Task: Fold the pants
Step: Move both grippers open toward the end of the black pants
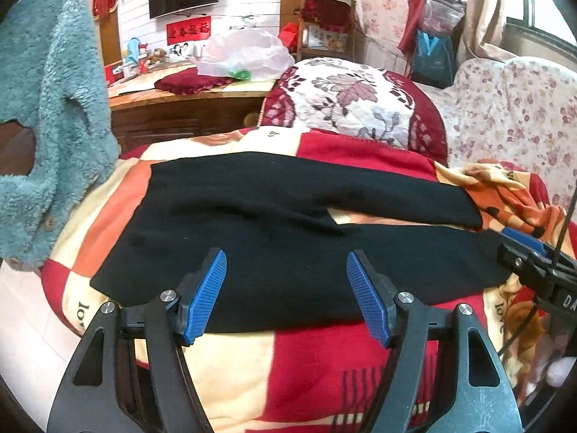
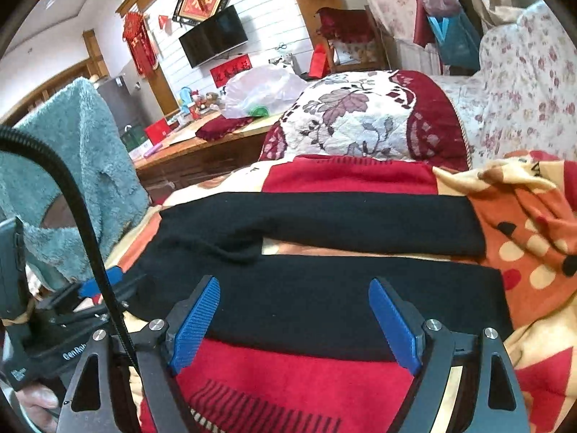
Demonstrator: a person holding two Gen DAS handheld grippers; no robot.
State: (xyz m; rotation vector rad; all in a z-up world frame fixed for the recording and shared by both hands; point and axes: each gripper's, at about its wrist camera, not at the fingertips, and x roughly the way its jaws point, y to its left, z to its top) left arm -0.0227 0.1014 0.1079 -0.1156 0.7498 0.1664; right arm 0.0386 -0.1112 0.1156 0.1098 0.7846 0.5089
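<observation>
Two grippers with blue pads hover over black pants (image 1: 281, 238) lying flat on a red, cream and orange blanket (image 1: 324, 371). From the left wrist view, the left gripper (image 1: 286, 297) has its jaws spread wide, holding nothing, poised above the near hem of the pants at 6 o'clock. The right gripper (image 1: 533, 256) shows at 3 o'clock, by the leg ends; whether it is spread cannot be told there. From the right wrist view, the right gripper (image 2: 294, 319) is likewise wide and empty above the nearer leg (the two legs lie side by side, a sliver of blanket between). A fluffy teal garment (image 1: 47, 108) hangs at 9 o'clock.
</observation>
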